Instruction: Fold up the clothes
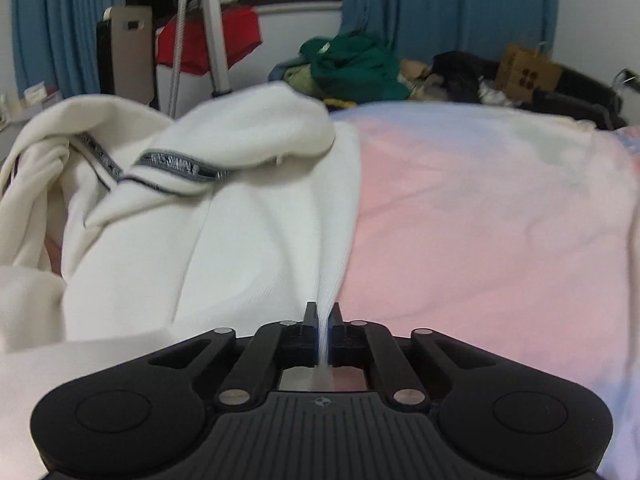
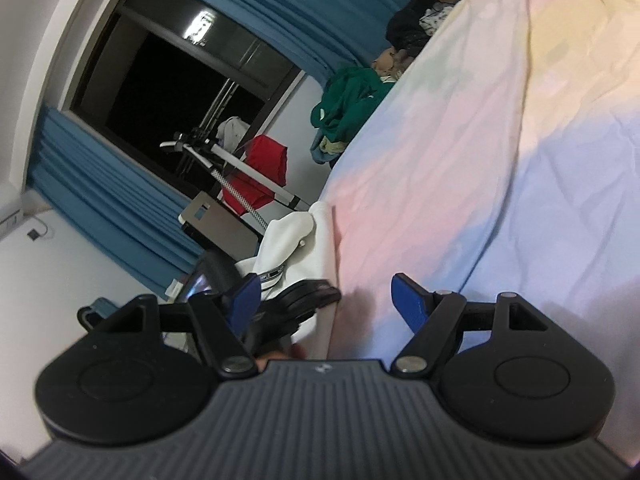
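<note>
Two hand-held grippers show. The left hand-held gripper pinches an edge of the soft white cloth top lying on the pink and blue bed sheet. The right hand-held gripper is wide apart, holding nothing.

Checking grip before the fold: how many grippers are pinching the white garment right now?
1. The left gripper is shut on the white garment's edge. The right gripper hangs open over the pastel bedsheet, holding nothing.
</note>
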Tool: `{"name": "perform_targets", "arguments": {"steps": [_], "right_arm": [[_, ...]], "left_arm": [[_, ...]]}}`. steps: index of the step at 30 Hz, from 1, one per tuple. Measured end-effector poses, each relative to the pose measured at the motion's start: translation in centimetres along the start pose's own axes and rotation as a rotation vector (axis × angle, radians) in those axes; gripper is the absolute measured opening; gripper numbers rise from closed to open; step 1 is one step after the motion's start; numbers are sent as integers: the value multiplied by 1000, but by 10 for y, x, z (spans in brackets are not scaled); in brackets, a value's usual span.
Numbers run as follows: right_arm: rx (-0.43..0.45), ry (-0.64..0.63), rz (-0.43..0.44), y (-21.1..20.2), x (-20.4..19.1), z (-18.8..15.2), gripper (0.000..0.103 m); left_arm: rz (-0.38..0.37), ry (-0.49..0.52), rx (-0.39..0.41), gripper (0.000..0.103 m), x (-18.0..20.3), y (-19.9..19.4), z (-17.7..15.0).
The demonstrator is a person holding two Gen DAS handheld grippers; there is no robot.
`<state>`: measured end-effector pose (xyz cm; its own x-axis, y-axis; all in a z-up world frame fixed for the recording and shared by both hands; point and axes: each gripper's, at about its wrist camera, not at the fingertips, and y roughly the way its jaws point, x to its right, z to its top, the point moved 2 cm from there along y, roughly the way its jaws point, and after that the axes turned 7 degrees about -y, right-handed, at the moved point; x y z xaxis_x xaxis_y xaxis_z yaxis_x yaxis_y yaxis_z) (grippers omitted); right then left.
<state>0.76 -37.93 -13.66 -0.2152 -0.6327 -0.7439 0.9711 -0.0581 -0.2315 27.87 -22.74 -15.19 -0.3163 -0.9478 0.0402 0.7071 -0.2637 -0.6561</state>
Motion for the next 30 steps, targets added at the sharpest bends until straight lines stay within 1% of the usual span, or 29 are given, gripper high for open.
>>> {"name": "perform_targets", "arguments": {"steps": [2,3,5,7,11,12,14,15,16,17,19,20,21,22,25,26,28,30], "right_arm": [[15,19,-11,-1,5,2,75],[23,29,-16,-2,7,2,75],[38,49,-26,-3,12,4,75],[56,60,-32,-6,15,6,75],[89,74,-40,-12,20,11,75],[82,77,-40,-11,22,12,75],[67,84,-39,-8,25,13,75],[59,88,-39,-7,26,14,75],[54,97,-39,-6,28,14,75],[53,116,-39,-8,31,16,75],[51,150,-40,-12,35,19,75],[52,156,-44,-15,37,21,75],[47,167,-46,-16,39,23,75],[28,183,-43,-14,42,22,75],[-29,232,-36,-8,49,20,75],[-48,249,-33,-6,52,19,74],[-108,272,-23,6,54,13,74],[-176,285,-17,21,53,6,71]], "left_arm": [[-90,9,68,2,-1,-24,1],[-146,4,80,3,-1,-36,-1],[-263,-12,86,2,0,-60,-7],[-365,-26,66,2,-1,-85,-19],[-448,133,11,3,14,-128,-67],[-448,145,-8,4,14,-133,-77],[-440,128,-29,5,11,-139,-91],[-435,127,-35,8,10,-144,-95],[-431,127,-39,12,9,-149,-98],[-427,128,-44,15,7,-154,-102],[-422,115,-56,29,-1,-167,-103],[-427,119,-53,33,-8,-177,-103],[-427,127,-47,44,-13,-188,-101],[-420,134,-40,50,-21,-200,-101],[-393,151,-17,53,-45,-239,-100],[-369,143,-10,55,-55,-251,-101],[-316,113,4,60,-77,-272,-102],[-282,50,29,63,-101,-290,-107]]}}
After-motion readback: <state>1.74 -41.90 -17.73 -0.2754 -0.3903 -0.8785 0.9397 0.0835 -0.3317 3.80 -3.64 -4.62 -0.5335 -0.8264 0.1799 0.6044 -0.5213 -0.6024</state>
